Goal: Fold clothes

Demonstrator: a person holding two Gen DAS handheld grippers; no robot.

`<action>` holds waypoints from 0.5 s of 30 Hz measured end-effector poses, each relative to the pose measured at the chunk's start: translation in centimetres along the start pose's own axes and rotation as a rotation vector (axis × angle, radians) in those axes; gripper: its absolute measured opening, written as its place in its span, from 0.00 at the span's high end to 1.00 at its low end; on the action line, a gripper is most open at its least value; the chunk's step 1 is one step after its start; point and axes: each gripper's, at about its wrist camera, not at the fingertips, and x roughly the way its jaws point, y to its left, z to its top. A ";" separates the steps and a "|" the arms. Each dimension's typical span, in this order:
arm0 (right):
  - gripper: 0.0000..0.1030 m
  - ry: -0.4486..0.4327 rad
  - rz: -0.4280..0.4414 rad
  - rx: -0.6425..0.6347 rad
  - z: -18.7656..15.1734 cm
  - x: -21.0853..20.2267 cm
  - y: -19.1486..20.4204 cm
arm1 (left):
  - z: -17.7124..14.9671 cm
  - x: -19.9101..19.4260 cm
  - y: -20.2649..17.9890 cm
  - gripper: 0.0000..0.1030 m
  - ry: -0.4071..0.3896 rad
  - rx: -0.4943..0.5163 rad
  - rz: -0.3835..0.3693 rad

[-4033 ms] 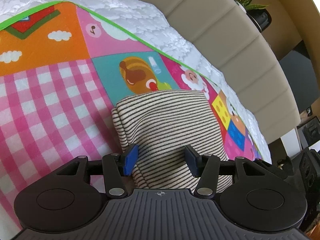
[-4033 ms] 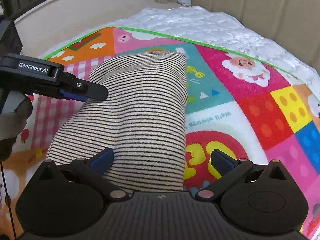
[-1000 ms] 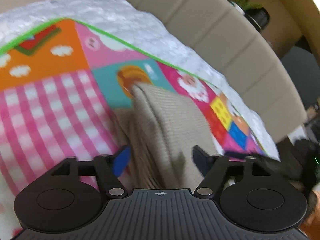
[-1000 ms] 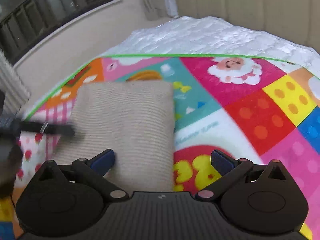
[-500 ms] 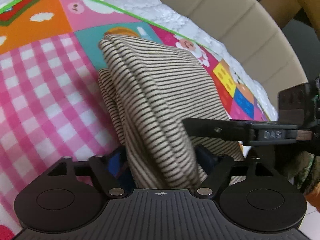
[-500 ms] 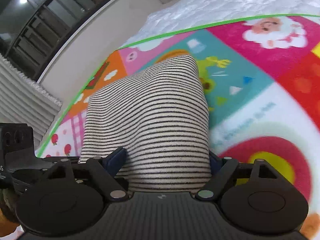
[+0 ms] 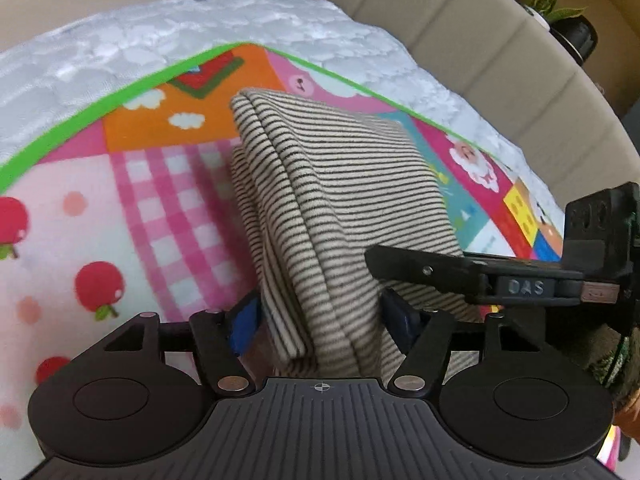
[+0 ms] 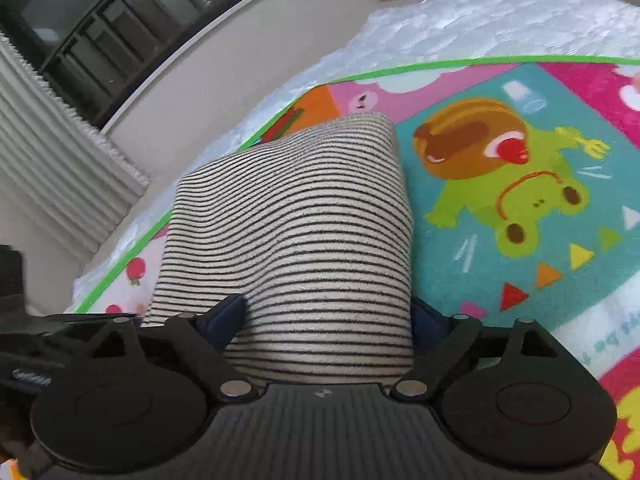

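A folded cream garment with thin black stripes (image 7: 340, 200) is held raised and tilted over the colourful play mat (image 7: 140, 184). Its near end sits between the blue pads of my left gripper (image 7: 320, 320), whose jaws are closing and press on the fold. From the right, one black finger of my right gripper (image 7: 440, 272) lies across the cloth. In the right wrist view the garment (image 8: 288, 220) fills the gap of the right gripper (image 8: 324, 316); those jaws are opening slightly while the pads still touch the cloth.
The mat (image 8: 500, 184) lies on a white quilted mattress (image 7: 200, 24). A beige padded backrest (image 7: 480, 40) and a potted plant (image 7: 572, 32) stand behind it. A gloved hand (image 7: 600, 352) holds the right gripper. A pleated blind (image 8: 60, 168) hangs on the left.
Both grippers have carried the folded garment left across the mat, from the teal burger square toward the orange and pink corner. The burger-and-frog picture is now uncovered.
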 end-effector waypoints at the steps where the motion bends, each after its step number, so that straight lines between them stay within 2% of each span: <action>1: 0.15 -0.006 -0.013 -0.009 -0.1 -0.4 0.1 | -0.1 -0.5 -0.3 0.32 -0.009 0.010 0.012; 5: 0.14 -0.029 -0.091 -0.096 -0.8 -2.3 0.9 | -0.6 -2.5 -1.2 0.32 -0.068 -0.004 0.052; 9: 0.14 -0.033 -0.144 -0.166 -1.9 -3.8 1.4 | -1.7 -2.9 -2.4 0.34 -0.101 -0.024 0.069; 12: 0.15 -0.026 -0.193 -0.223 -2.6 -4.7 1.9 | -1.8 -3.2 -3.6 0.41 -0.105 0.013 0.070; 14: 0.21 -0.035 -0.223 -0.293 -3.1 -5.2 2.2 | -1.4 -3.3 -4.4 0.51 -0.116 0.058 0.078; 15: 0.25 -0.037 -0.235 -0.321 -3.3 -5.5 2.4 | -1.2 -3.2 -4.7 0.53 -0.121 0.072 0.077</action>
